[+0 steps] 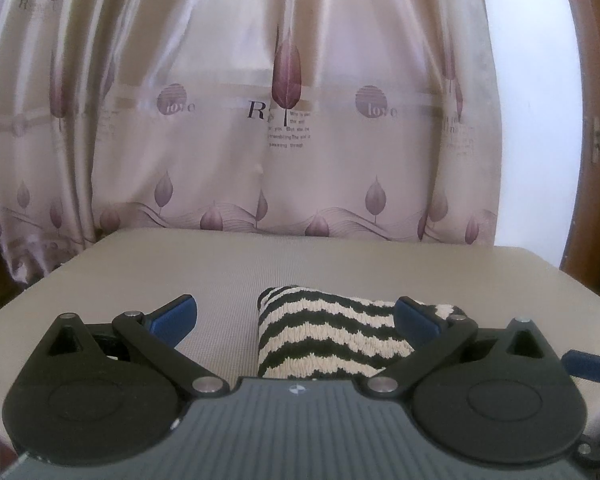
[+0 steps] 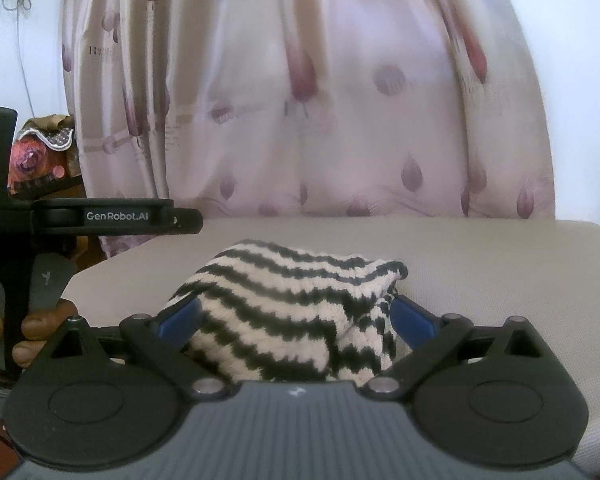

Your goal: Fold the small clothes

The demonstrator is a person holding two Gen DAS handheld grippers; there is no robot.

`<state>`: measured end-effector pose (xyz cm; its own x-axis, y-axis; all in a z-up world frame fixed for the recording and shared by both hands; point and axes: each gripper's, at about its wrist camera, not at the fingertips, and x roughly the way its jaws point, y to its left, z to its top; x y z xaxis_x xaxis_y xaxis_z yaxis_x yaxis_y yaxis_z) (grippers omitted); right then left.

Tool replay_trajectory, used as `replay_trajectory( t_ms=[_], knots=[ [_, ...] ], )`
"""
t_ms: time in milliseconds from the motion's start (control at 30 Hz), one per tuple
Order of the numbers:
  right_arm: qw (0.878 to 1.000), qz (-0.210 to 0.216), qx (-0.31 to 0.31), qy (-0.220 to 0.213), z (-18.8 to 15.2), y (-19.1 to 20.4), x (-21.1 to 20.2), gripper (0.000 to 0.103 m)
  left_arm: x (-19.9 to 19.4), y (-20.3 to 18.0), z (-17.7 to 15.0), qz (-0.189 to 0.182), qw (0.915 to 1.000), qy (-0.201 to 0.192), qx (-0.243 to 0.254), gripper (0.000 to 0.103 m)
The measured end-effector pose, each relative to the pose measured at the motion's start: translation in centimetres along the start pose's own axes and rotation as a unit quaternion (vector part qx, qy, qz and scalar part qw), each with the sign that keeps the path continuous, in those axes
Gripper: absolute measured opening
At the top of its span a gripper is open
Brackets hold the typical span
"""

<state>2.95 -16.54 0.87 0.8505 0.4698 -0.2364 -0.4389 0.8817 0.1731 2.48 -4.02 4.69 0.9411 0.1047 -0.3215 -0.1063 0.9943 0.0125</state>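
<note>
A black-and-cream zigzag-striped knit garment [image 1: 324, 332] lies folded into a thick bundle on the beige padded surface [image 1: 220, 264]. My left gripper [image 1: 296, 318] is open just above the surface. Its left fingertip [image 1: 176, 318] is over bare padding and its right fingertip [image 1: 416, 320] overlaps the bundle's top edge. In the right wrist view the same garment [image 2: 292, 304] bulges up between the wide-spread jaws of my right gripper [image 2: 296, 316], which is open. Both blue pads [image 2: 180, 316] sit against the cloth's sides without pinching it.
A pinkish curtain [image 1: 284, 120] with leaf prints hangs right behind the padded surface. A brown wooden door [image 1: 596, 140] stands at the far right. The left gripper's body [image 2: 100, 216], held by a person's hand [image 2: 32, 328], fills the left edge of the right wrist view.
</note>
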Motion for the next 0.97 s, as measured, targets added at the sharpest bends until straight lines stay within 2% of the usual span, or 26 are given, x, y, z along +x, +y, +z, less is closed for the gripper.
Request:
replay_trajectory(
  t_ms=[167,467,567,800,967],
  knots=[
    [1.000,-0.010,-0.005,-0.001,0.0,0.2,0.1,0.101,0.2,0.0,-0.2,-0.001,1.0000,0.000,0.002,0.103],
    [0.997,-0.077,-0.016,-0.021,-0.4,0.5,0.5,0.102,0.8,0.2,-0.9,0.000,1.0000,0.009,0.000,0.103],
    [0.997,-0.077,-0.011,-0.016,-0.6,0.4,0.7,0.102,0.8,0.3,-1.0,0.001,1.0000,0.007,0.001,0.103],
    [0.997,-0.075,-0.008,-0.010,-0.8,0.5,0.8,0.102,0.4,0.2,-1.5,0.010,0.9995,-0.026,0.011,0.103],
    [0.997,-0.075,-0.008,-0.009,-0.8,0.6,0.7,0.102,0.4,0.1,-1.3,0.010,0.9996,-0.027,0.009,0.103]
  ],
)
